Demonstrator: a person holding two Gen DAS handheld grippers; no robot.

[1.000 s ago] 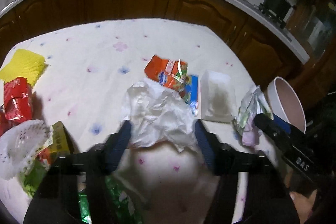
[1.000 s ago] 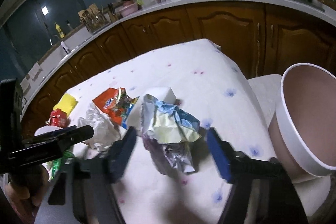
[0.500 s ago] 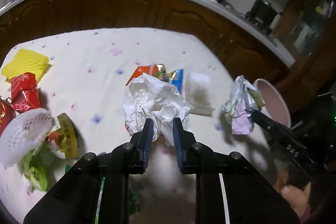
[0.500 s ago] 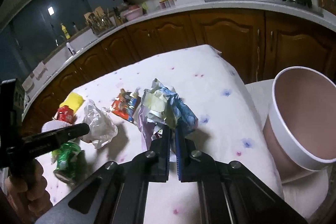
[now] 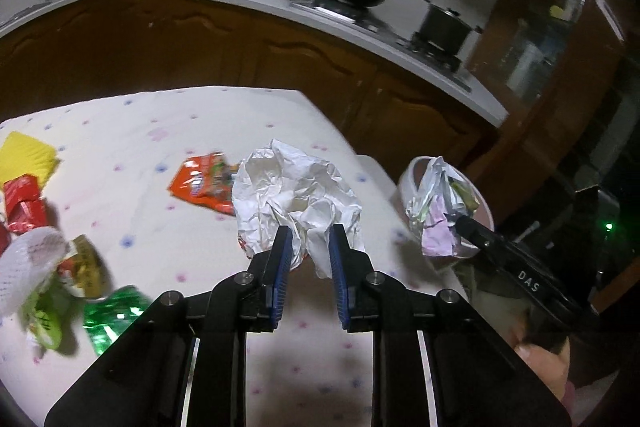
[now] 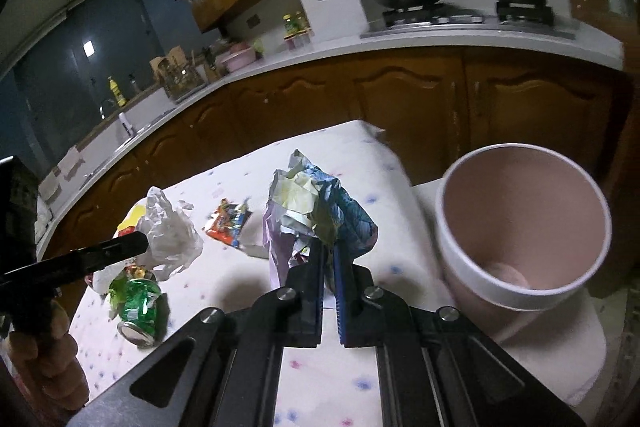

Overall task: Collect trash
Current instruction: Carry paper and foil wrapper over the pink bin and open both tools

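Both jaws, wide a second ago, had clamped: my left gripper (image 5: 306,247) lifted white paper wad (image 5: 294,193), right gripper (image 6: 328,269) raised foil wrapper bundle (image 6: 316,211) off surface (image 6: 360,379), beside pink bin (image 6: 520,227) past right edge. Drop seemed next.

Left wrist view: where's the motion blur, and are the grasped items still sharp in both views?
Left wrist view: blur smears the green can and white foam net at lower left; the white crumpled paper in the left gripper stays sharp. Right wrist view: the foil wrapper wad in the right gripper is crisp, the pink bin soft; fisheye bends the counter.
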